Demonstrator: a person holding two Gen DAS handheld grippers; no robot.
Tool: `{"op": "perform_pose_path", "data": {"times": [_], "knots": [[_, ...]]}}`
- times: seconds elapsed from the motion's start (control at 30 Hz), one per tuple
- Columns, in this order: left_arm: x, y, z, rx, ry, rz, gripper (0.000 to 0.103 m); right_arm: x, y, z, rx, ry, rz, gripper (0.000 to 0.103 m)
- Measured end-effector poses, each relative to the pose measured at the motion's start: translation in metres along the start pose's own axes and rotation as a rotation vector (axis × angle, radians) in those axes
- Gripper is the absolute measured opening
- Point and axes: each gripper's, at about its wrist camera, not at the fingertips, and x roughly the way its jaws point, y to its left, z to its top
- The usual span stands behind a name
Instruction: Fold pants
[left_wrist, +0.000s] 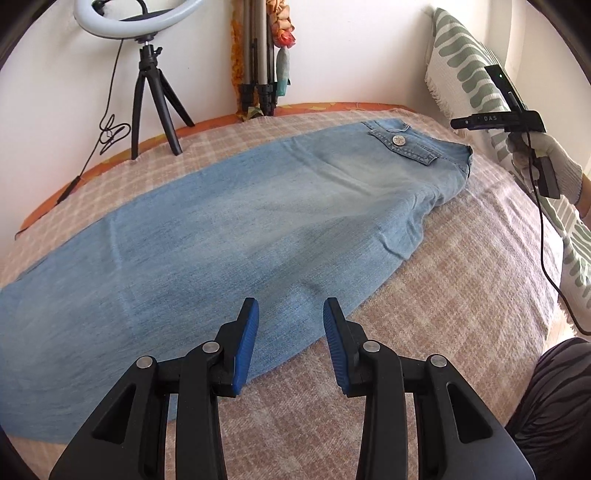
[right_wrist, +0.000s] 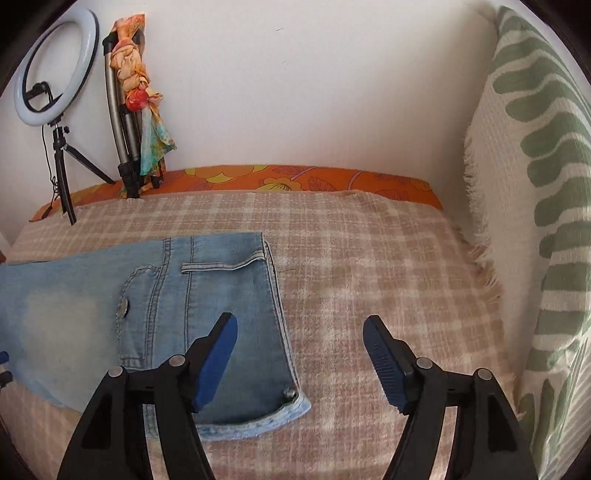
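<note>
One pair of jeans (left_wrist: 229, 229) flat on the blanket (left_wrist: 461, 295), both tools, left tool (left_wrist: 291, 314) and right tool (right_wrist: 300, 330), apart, empty.

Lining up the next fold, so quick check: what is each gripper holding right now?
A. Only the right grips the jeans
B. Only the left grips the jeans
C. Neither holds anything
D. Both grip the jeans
C: the left gripper and the right gripper both stand open with nothing between their pads, and the jeans lie flat on the bed cover.
</note>
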Motion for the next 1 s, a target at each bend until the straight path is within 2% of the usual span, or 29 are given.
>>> {"op": "perform_pose_path", "data": {"times": [0.13,0.27,0.43,0.57,0.63,0.83,0.97,1.0], "knots": [[-0.004,-0.015,0.001,0.057,0.011,-0.015,0.034,-0.010,-0.007,-0.048,0.197,0.049,0.142,0.073],[-0.003,-0.037,0.007,0.136,0.030,-0.053,0.034,0.006,0.002,-0.070,0.315,0.102,0.276,0.073],[0.004,-0.072,0.019,0.242,0.053,-0.125,0.034,0.030,0.011,-0.073,0.416,0.117,0.306,0.074],[0.027,-0.096,0.033,0.280,0.075,-0.187,0.034,0.034,0.016,-0.069,0.441,0.078,0.301,0.074],[0.043,-0.105,0.038,0.301,0.091,-0.182,0.034,0.037,0.019,-0.066,0.457,0.072,0.309,0.074],[0.082,-0.113,0.048,0.342,0.122,-0.089,0.035,0.038,0.026,-0.062,0.434,0.058,0.288,0.071],[0.089,-0.108,0.056,0.322,0.113,-0.107,0.037,0.040,0.026,-0.060,0.429,0.048,0.279,0.065],[0.089,-0.107,0.057,0.325,0.110,-0.120,0.033,0.041,0.026,-0.060,0.427,0.047,0.276,0.060]]}}
